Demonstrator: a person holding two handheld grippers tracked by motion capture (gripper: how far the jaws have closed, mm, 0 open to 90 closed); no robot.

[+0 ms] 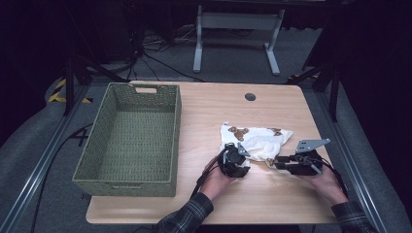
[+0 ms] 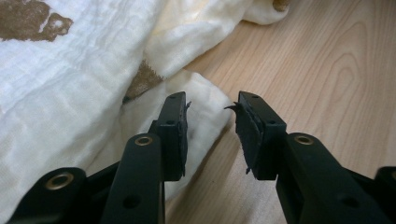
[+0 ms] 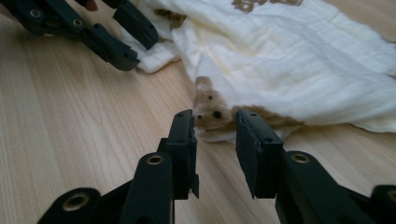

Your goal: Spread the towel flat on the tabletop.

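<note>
A crumpled cream cloth with brown bear prints lies on the wooden table, right of centre. My left gripper is at the cloth's near left corner. In the left gripper view its jaws stand apart with that corner lying loose between them, one jaw resting over the fabric. My right gripper points left at the cloth's near edge. Its jaws are open, and a bear print on the folded edge sits just past the tips. The left gripper also shows at the top left of the right gripper view.
A large green woven basket with nothing in it stands on the left half of the table. A round cable hole sits near the far edge. Bare wood lies in front of both hands. Table legs and cables are on the floor beyond.
</note>
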